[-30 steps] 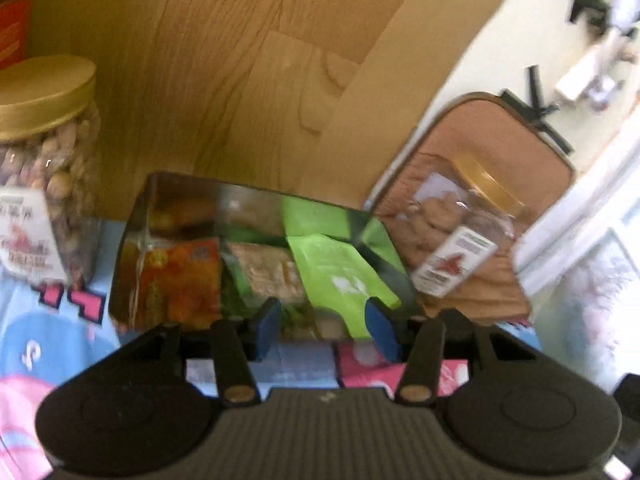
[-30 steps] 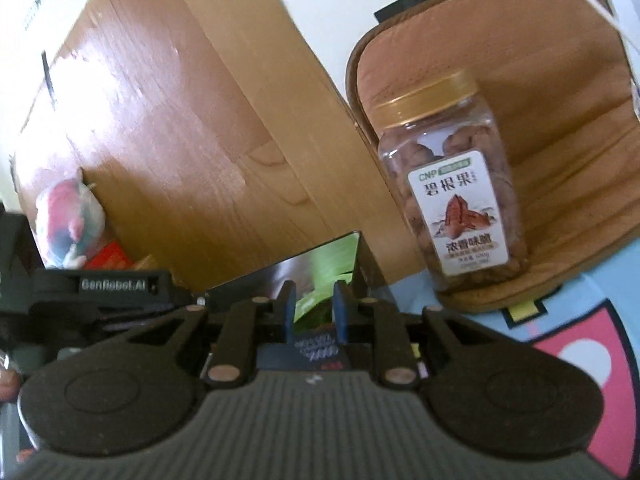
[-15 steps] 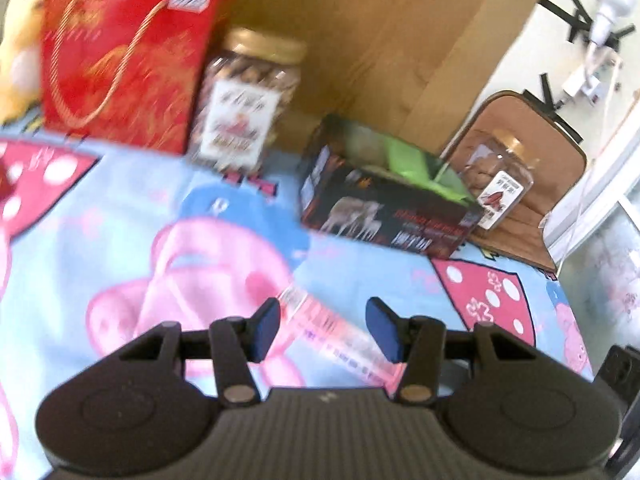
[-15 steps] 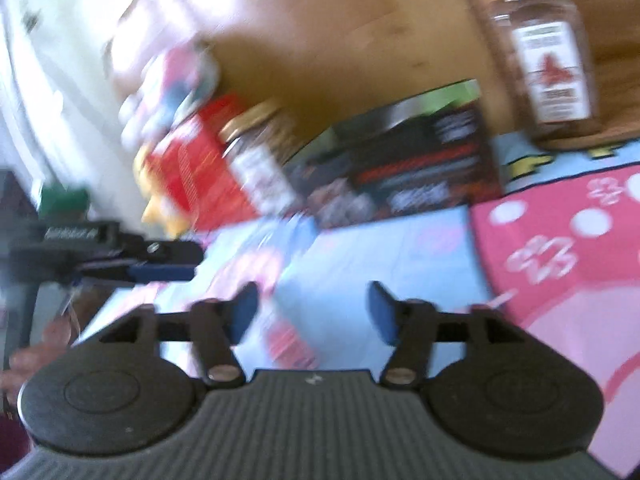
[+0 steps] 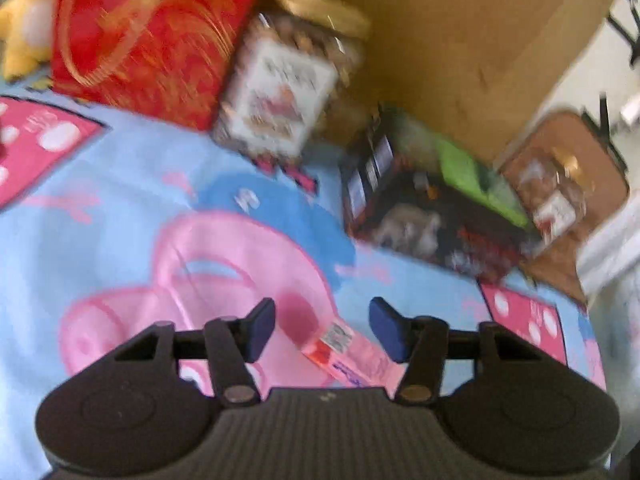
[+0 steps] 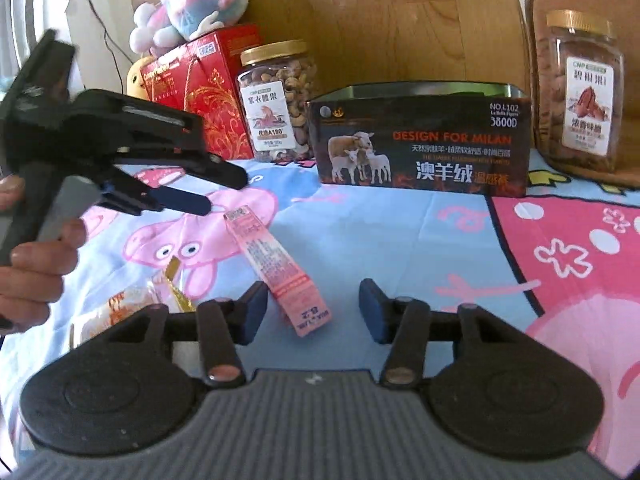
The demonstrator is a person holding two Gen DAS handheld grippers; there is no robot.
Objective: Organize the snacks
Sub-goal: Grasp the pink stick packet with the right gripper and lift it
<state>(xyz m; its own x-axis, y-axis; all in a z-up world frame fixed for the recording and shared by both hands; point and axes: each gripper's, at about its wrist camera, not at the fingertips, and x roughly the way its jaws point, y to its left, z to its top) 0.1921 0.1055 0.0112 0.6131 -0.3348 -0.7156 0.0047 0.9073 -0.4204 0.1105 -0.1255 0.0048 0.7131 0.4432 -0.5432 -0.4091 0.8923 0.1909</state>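
Observation:
A long pink snack box (image 6: 276, 264) lies flat on the cartoon cloth; it also shows in the left wrist view (image 5: 348, 354). My right gripper (image 6: 312, 314) is open and empty, its jaws either side of the box's near end. My left gripper (image 5: 322, 328) is open and empty, hovering just above the box's far end; it also shows in the right wrist view (image 6: 180, 200). A gold-wrapped snack packet (image 6: 132, 304) lies left of the pink box. The black open-top box (image 6: 420, 148) holds green packets (image 5: 476, 176) behind them.
A gold-lidded nut jar (image 6: 276, 100) and a red gift bag (image 6: 200, 88) with a plush toy (image 6: 192, 0) stand at the back left. A second nut jar (image 6: 580, 92) stands on a brown cushion (image 6: 536, 16) at the back right. A wooden board (image 6: 380, 20) backs them.
Both grippers have pulled back from over the black box and dropped toward the cloth near the pink snack box. My right gripper has gone from shut to open.

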